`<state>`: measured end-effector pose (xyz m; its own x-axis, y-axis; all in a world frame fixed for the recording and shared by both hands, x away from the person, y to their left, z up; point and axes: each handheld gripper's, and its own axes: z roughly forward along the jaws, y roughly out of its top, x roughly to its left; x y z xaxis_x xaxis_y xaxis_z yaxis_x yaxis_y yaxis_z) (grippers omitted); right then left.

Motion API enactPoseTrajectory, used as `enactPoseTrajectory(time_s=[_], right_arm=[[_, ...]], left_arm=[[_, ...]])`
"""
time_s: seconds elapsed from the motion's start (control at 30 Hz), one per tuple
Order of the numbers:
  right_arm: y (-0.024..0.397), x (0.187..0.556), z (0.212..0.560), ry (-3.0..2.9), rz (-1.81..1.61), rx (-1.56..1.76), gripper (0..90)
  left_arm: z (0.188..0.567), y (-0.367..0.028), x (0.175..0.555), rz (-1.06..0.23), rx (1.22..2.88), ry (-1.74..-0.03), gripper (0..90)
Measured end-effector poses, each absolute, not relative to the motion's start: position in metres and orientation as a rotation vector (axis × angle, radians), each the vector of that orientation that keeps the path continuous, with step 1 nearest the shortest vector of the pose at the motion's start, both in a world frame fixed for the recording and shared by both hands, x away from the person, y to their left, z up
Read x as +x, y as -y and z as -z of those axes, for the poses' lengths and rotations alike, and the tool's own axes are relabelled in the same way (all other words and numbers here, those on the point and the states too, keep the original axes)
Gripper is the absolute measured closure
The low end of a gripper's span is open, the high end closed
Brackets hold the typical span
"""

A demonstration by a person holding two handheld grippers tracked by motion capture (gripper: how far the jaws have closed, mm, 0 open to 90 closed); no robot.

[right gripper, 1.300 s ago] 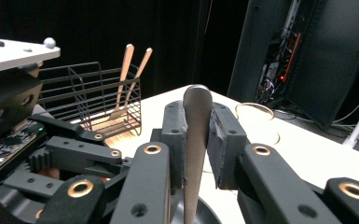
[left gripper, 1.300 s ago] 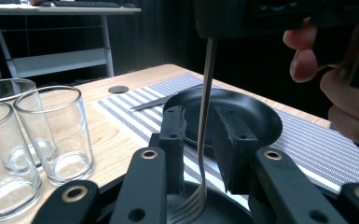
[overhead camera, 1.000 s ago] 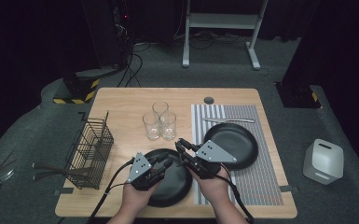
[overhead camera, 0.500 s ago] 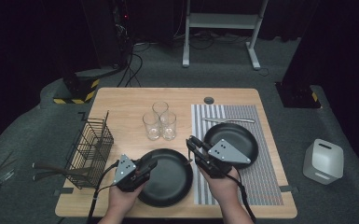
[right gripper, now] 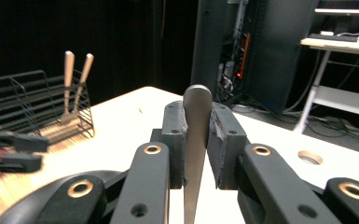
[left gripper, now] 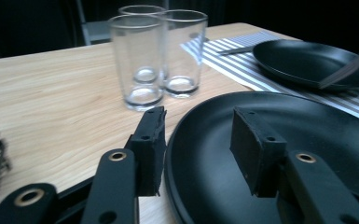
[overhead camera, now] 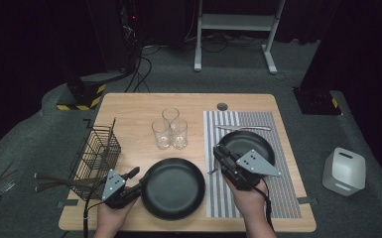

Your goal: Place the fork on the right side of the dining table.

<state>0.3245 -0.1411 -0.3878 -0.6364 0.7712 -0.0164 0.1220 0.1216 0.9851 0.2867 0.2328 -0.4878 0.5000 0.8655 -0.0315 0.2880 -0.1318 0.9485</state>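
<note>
A large black plate (overhead camera: 173, 189) lies near the table's front edge. My left gripper (overhead camera: 136, 179) is at its left rim. In the left gripper view, that gripper (left gripper: 198, 135) straddles the rim of the plate (left gripper: 307, 135), one jaw outside and one over the dish. Its jaws have just been opening and do not press the rim. My right gripper (overhead camera: 219, 151) hovers over the striped mat (overhead camera: 278, 183), beside a smaller black plate (overhead camera: 250, 141). In its own view, my right gripper (right gripper: 197, 116) is shut on a flat metal utensil (right gripper: 196, 100), whose lower end (left gripper: 352, 65) slants toward the smaller plate (left gripper: 307, 60).
Three clear glasses (overhead camera: 170, 131) stand behind the large plate. A wire basket (overhead camera: 96, 156) with wooden-handled utensils sits at the left edge. A knife (overhead camera: 243, 128) lies on the mat behind the smaller plate. A white box (overhead camera: 345, 171) is on the floor at the right.
My left gripper slid left from over the large plate to its rim, sank a little, and its jaws widened. My right gripper moved right with the utensil.
</note>
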Motion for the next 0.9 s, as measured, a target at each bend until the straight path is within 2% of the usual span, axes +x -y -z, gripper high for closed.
enactPoseTrajectory(time_s=[0.2, 0.9], right_arm=[[0.152, 0.32, 0.393, -1.867, -1.521, 0.889, 77.7], [0.172, 0.304, 0.416, -1.881, -1.491, 0.96, 77.7]], left_arm=[[0.496, -0.245, 0.285, -0.65, 1.679, -1.036, 49.7], [0.507, -0.251, 0.29, -0.61, 1.65, -1.064, 47.5]])
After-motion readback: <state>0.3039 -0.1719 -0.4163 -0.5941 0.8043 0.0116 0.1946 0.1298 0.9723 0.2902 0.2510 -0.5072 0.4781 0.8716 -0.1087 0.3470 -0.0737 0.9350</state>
